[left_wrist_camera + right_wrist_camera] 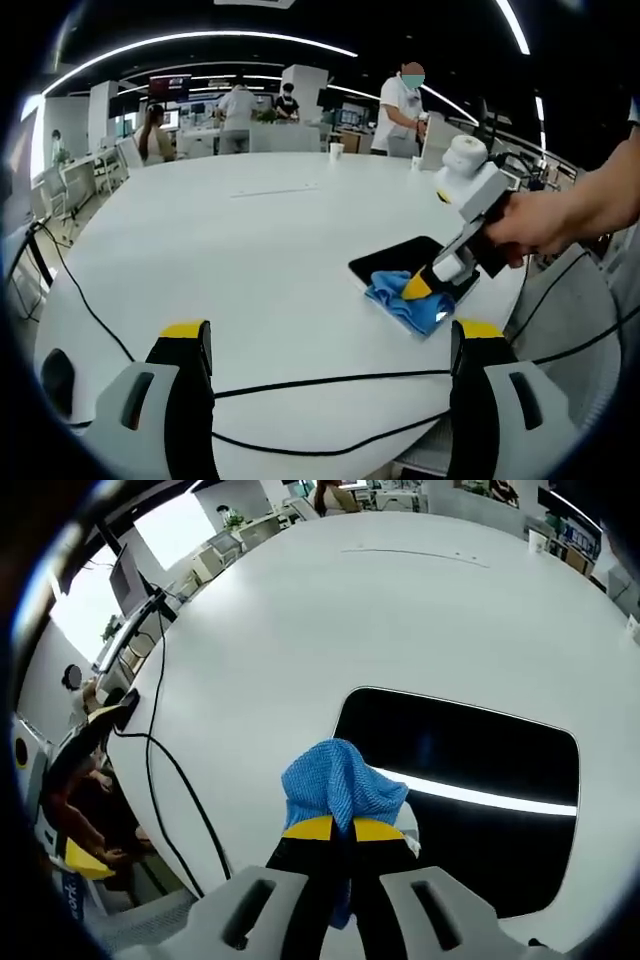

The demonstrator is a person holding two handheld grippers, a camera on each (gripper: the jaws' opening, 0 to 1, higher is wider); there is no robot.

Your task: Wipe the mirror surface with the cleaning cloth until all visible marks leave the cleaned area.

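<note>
Mirror (470, 780) is lying flat on the white table (400, 610), a dark rounded rectangle reflecting a bright ceiling strip; in the left gripper view the mirror (400, 262) is sitting near the table's edge (250, 260), beside the black cables (300, 385). Being thin glass, it is likely stiff, slick and fragile, so it is better pressed lightly than lifted, and it may be sliding under a hard push. The blue cleaning cloth (340, 780) is soft, light and bunching up, best pinched by a fold. The right gripper (338, 830) is pinching that cloth with its jaws closed together, and the cloth is resting on the mirror's near corner, overlapping its edge. The left gripper (330, 345) is hovering over the table, well apart from the mirror, jaws spread wide and holding nothing.
</note>
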